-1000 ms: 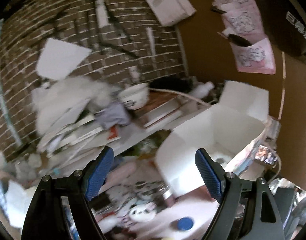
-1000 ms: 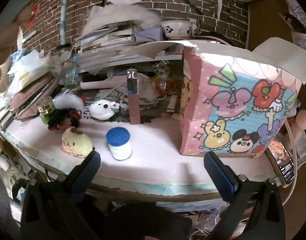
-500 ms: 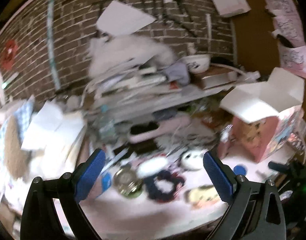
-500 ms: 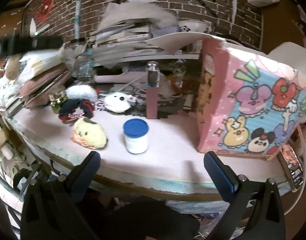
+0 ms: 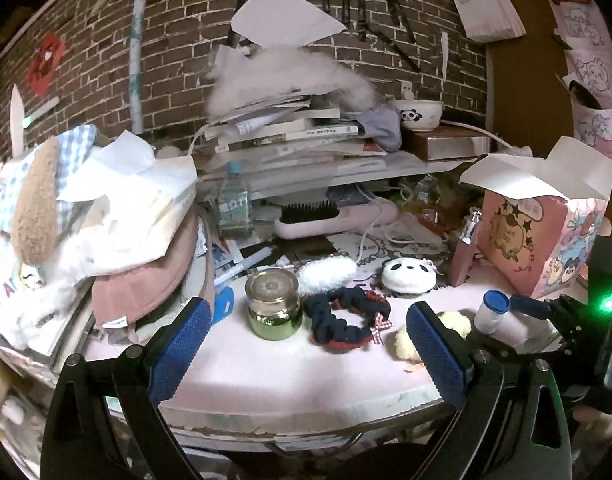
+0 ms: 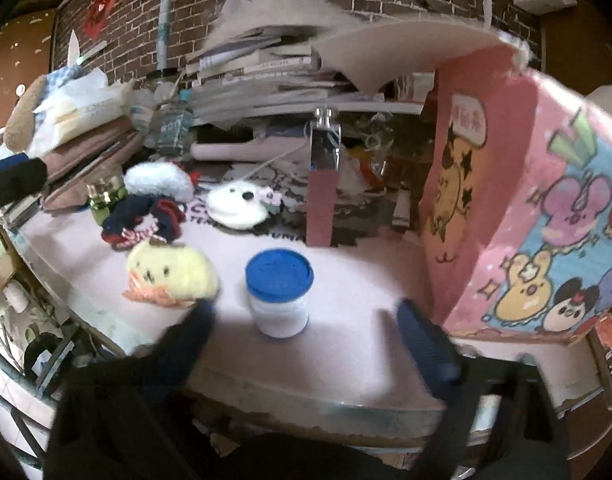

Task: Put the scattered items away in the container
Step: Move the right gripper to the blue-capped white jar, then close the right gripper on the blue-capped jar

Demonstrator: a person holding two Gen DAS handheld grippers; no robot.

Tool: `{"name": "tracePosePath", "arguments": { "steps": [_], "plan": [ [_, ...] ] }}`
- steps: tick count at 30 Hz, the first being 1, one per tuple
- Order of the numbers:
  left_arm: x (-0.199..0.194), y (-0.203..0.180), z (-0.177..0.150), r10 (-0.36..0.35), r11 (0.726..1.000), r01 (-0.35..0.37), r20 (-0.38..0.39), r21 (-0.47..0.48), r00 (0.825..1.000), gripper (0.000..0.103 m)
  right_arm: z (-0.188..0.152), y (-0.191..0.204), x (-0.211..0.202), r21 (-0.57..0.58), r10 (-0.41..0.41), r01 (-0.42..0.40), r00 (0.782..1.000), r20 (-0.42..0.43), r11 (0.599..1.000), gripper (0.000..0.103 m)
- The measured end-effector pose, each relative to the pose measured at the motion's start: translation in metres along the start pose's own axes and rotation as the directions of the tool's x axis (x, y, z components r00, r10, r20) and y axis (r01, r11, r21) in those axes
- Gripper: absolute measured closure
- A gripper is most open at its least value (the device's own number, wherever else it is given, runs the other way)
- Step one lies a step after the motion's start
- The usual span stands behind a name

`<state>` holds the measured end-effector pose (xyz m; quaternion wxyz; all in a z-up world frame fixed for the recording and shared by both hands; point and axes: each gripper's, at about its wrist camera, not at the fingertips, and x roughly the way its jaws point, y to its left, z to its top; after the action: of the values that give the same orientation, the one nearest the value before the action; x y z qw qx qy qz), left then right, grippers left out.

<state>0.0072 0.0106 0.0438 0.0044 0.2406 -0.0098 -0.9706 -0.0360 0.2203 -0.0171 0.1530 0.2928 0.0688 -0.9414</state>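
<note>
Blue-capped jar (image 6: 278, 292) stands between the right fingers (image 6: 426, 344), spread wide; left fingers (image 5: 178, 344) spread, empty.

Dim indoor light; fisheye bends the brick wall (image 5: 386, 52) toward dark corners. Left view is sharp; right view blurs, its claw (image 6: 306, 344) smeared.

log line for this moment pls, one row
left gripper: open, empty | right gripper: open, around blue-capped jar, not touching | pink cartoon box: flaps open | scrunchie: on table
</note>
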Motion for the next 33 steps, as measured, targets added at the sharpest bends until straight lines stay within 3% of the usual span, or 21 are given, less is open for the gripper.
{"name": "tracePosePath", "arguments": {
  "steps": [2, 5, 7, 15, 33],
  "plan": [
    [0.001, -0.001, 0.0, -0.003, 1.0, 0.003, -0.001, 0.003, 1.0, 0.005, -0.001, -0.002, 0.001, 0.005, 0.014, -0.014, 1.0, 0.012, 1.0, 0.025],
    [0.004, -0.003, -0.001, -0.02, 1.0, 0.02, -0.005, -0.002, 1.0, 0.005, 0.0, -0.001, 0.001, -0.007, 0.02, -0.019, 1.0, 0.024, 1.0, 0.04],
    [0.007, -0.005, -0.002, -0.03, 1.0, 0.03, -0.011, -0.003, 1.0, 0.005, 0.002, -0.001, 0.003, -0.007, 0.026, -0.026, 0.999, 0.023, 1.0, 0.043],
    [0.013, -0.008, -0.007, -0.036, 0.999, 0.036, -0.033, -0.007, 0.999, 0.005, 0.004, 0.004, 0.004, -0.016, 0.066, -0.065, 0.997, 0.03, 0.998, 0.078],
    [0.02, -0.005, -0.012, -0.029, 0.999, 0.027, -0.05, -0.033, 0.998, 0.005, 0.014, 0.008, -0.014, -0.047, 0.079, -0.075, 0.992, 0.097, 0.996, 0.079]
  ]
}}
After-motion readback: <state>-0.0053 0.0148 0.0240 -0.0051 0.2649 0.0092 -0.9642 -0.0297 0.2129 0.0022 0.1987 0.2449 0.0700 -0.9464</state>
